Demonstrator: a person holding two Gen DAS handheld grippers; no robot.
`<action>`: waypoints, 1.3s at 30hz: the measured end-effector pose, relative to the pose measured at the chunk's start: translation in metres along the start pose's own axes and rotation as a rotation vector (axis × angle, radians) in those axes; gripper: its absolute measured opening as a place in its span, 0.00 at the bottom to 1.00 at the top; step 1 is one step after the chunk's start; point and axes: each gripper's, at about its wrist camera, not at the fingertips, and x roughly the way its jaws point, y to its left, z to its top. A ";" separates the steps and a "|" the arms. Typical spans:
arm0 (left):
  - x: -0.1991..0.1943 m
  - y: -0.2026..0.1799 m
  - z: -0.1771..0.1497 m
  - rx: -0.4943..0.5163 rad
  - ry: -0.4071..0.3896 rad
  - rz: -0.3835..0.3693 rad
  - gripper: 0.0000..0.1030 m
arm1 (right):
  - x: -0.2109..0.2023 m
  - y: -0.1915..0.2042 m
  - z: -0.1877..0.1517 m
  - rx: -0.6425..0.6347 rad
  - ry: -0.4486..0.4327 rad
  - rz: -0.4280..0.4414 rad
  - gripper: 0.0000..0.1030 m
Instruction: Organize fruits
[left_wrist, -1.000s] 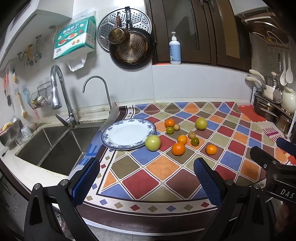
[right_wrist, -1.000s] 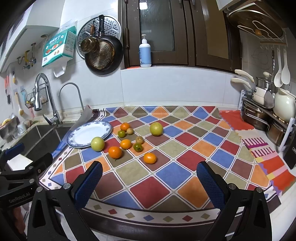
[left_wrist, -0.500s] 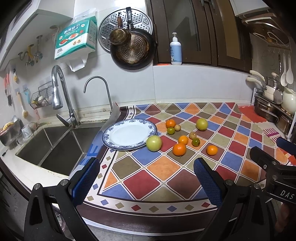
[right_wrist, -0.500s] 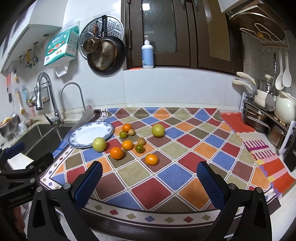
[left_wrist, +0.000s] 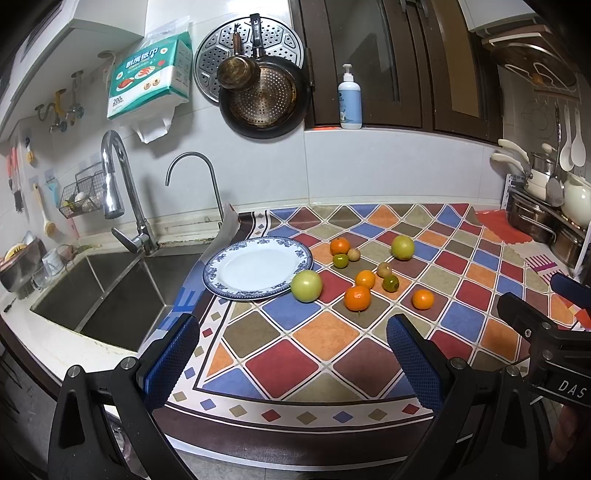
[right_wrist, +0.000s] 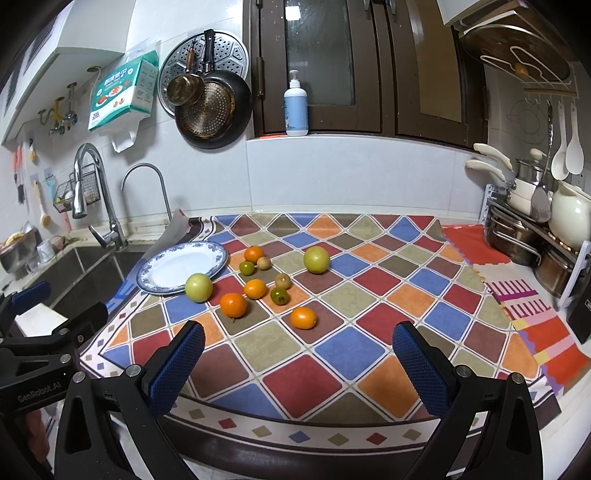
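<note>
Several fruits lie loose on the chequered mat: a green apple (left_wrist: 306, 285) touching the rim of the empty blue-and-white plate (left_wrist: 236, 288), a second green apple (left_wrist: 402, 247) farther right, oranges (left_wrist: 357, 297) and small green and brown fruits between them. The same group shows in the right wrist view, with the near apple (right_wrist: 198, 287), the plate (right_wrist: 218, 264) and the nearest orange (right_wrist: 303, 318). My left gripper (left_wrist: 293, 363) is open and empty above the counter's front edge. My right gripper (right_wrist: 298, 367) is open and empty, also short of the fruits.
A steel sink (left_wrist: 99, 291) with tall taps lies left of the plate. Pots and a white kettle on a rack (right_wrist: 546, 243) stand at the right. Pans hang on the back wall (left_wrist: 258, 92). A soap bottle (right_wrist: 296, 107) stands on the ledge.
Both views have shifted slightly; the grippers drifted a little toward the counter. The fruits and plate have not moved.
</note>
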 end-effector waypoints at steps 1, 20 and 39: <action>0.000 0.000 0.000 0.001 0.000 -0.001 1.00 | 0.000 0.000 0.000 0.000 0.000 0.000 0.99; 0.002 -0.002 0.002 0.004 0.000 -0.001 1.00 | 0.002 0.000 0.001 -0.001 0.003 -0.001 0.99; 0.048 -0.013 0.007 0.090 0.022 -0.063 0.95 | 0.043 -0.002 -0.001 0.003 0.066 -0.010 0.99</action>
